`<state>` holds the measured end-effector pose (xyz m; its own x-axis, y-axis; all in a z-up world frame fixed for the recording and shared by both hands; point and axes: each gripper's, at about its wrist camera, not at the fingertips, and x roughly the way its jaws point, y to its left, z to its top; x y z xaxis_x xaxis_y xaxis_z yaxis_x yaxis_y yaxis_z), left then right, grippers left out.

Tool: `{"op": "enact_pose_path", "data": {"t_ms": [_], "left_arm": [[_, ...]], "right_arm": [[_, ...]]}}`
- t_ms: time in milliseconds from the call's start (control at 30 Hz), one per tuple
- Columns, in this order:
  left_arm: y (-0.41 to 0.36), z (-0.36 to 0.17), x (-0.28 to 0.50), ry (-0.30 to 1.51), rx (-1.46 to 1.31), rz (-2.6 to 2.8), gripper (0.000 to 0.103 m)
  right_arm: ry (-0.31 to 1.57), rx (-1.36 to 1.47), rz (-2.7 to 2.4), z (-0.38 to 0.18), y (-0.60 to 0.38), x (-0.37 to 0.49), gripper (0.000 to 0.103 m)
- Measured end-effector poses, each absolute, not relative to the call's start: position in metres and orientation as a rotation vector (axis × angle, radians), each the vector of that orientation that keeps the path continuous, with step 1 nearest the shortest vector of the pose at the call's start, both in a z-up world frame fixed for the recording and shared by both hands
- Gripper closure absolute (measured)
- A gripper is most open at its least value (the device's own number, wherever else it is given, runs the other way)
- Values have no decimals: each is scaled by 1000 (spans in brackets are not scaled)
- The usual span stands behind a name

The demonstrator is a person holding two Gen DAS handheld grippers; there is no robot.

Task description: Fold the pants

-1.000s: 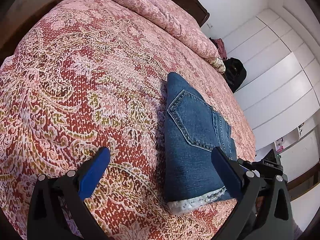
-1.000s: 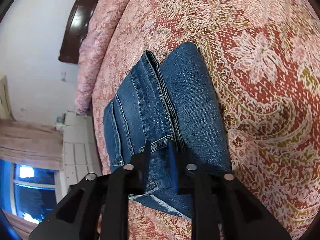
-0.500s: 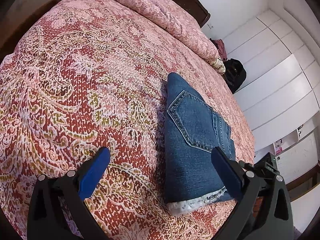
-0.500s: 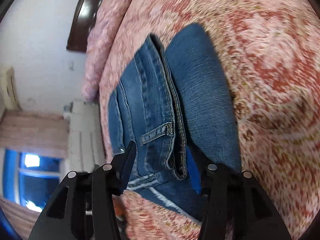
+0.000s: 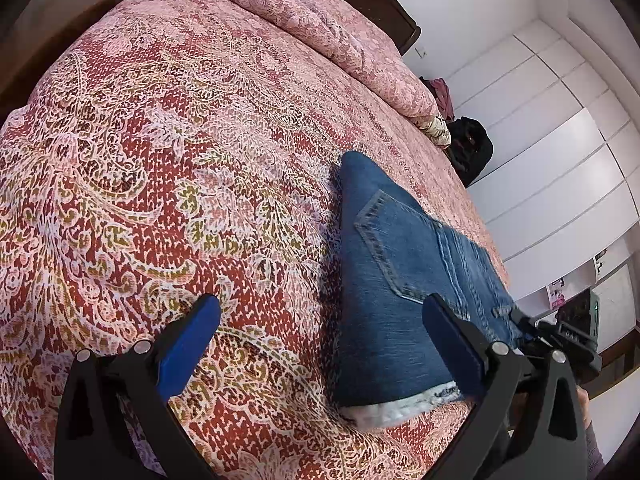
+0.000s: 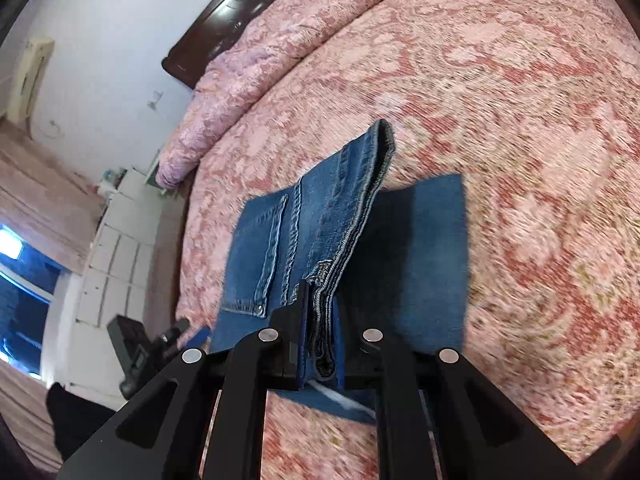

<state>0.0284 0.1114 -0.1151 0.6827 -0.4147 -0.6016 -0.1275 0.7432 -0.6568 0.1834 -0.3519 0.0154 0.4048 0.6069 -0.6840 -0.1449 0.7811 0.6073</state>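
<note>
The folded blue jeans (image 5: 400, 280) lie on the red and pink patterned bedspread (image 5: 180, 180), back pocket up, frayed hem toward me. My left gripper (image 5: 320, 340) is open and empty, hovering over the near end of the jeans, its right finger (image 5: 452, 340) above the denim. In the right wrist view my right gripper (image 6: 318, 320) is shut on the waistband edge of the jeans (image 6: 340, 220) and lifts that upper layer off the layer below. The right gripper also shows in the left wrist view (image 5: 560, 332) at the jeans' far side.
A rolled pink quilt (image 5: 320, 28) lies along the dark wooden headboard (image 5: 404, 24). A black bag (image 5: 468, 148) and white wardrobe doors (image 5: 560, 160) stand beside the bed. A window (image 6: 24, 280) is at the left of the right wrist view.
The right gripper opened, then closed on the waistband edge and raised it, tilting the top layer up. The left gripper stayed open and almost still.
</note>
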Motion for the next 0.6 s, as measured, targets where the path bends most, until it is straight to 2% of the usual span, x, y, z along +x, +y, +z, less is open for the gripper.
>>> {"op": "enact_pose_path", "data": {"t_ms": [300, 467, 600], "left_arm": [[104, -108, 27, 842, -697, -164, 2], [75, -79, 31, 805, -669, -288, 2], [35, -58, 55, 761, -750, -516, 2]], "right_arm": [[1127, 611, 342, -55, -375, 167, 94], [1121, 725, 357, -71, -385, 166, 94], [1121, 722, 358, -71, -387, 162, 94]]}}
